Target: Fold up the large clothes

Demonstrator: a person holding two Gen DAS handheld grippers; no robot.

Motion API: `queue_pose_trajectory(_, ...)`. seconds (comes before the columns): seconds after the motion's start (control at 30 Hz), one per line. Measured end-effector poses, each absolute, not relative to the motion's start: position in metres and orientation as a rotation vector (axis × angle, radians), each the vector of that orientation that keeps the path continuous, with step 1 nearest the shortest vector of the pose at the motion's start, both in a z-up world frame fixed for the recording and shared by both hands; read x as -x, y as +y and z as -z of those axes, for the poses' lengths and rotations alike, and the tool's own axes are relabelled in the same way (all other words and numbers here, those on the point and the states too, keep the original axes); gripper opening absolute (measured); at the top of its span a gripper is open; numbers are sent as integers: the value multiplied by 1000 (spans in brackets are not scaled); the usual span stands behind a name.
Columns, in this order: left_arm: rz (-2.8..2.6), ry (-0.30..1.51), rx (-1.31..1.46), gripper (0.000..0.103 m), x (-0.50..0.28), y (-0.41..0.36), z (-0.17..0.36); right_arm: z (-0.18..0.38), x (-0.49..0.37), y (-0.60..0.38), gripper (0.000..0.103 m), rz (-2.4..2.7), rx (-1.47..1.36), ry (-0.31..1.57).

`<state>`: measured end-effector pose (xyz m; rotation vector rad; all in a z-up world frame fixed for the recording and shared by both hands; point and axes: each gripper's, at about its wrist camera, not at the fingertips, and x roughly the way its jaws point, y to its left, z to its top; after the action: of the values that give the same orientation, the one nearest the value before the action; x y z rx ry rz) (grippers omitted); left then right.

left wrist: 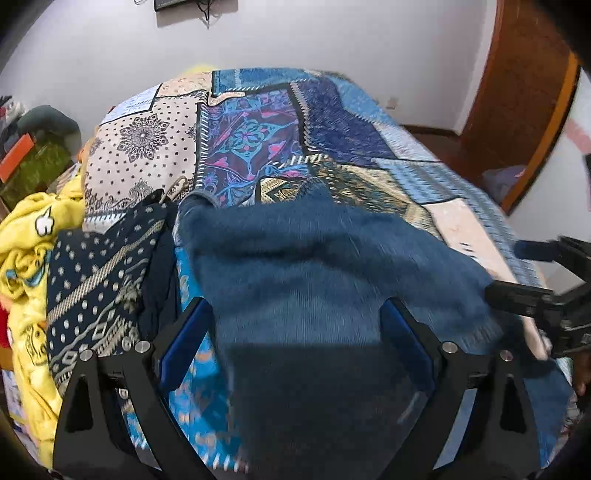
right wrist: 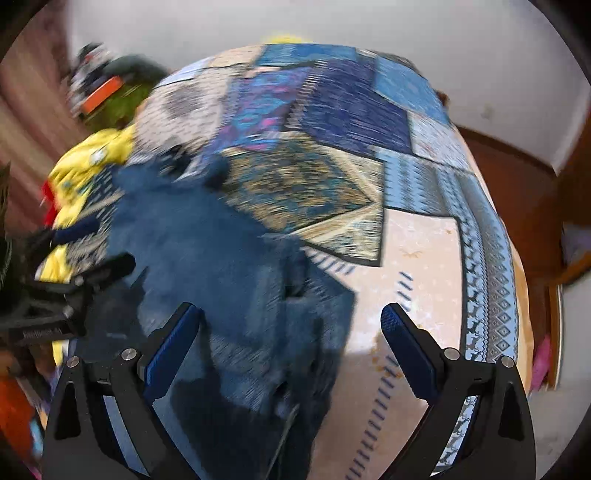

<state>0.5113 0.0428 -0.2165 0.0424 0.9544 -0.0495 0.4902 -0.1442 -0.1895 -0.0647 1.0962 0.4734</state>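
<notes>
Well, two spread grippers, left gripper and right gripper, over one blue sweater

Motion blur smears the blue garment, perhaps a sweater.

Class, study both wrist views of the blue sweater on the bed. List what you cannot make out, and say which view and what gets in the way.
- Blue sweater, right wrist view: motion blur smears its outline, so sleeves and folds are unreadable.
- Sweater's near hem, left wrist view: cut off by the bottom edge, behind the open left tool.
- Dark patterned garment, left wrist view: partly buried by the yellow blanket.
- Wall fixture: cropped by the top edge.
</notes>
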Motion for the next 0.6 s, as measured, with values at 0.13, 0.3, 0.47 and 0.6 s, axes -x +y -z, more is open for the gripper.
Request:
queue_pose_trajectory(0.13,-28,904,-104,94,-530,37,214,195,-501,-166,98,-385,-8,1091)
queue_pose_trajectory(0.3,-38,864,-26,94,-525,55,196,178,-490,-186,98,-409,-91,1074)
queue_pose_trajectory(0.47,-4,863,-8,94,-496,64,185,155,-462,-170,98,-534,-41,1027)
queue_pose_trajectory(0.6,36,898,-18,94,-464,66,187,158,-442,-153,98,-580,33,1016)
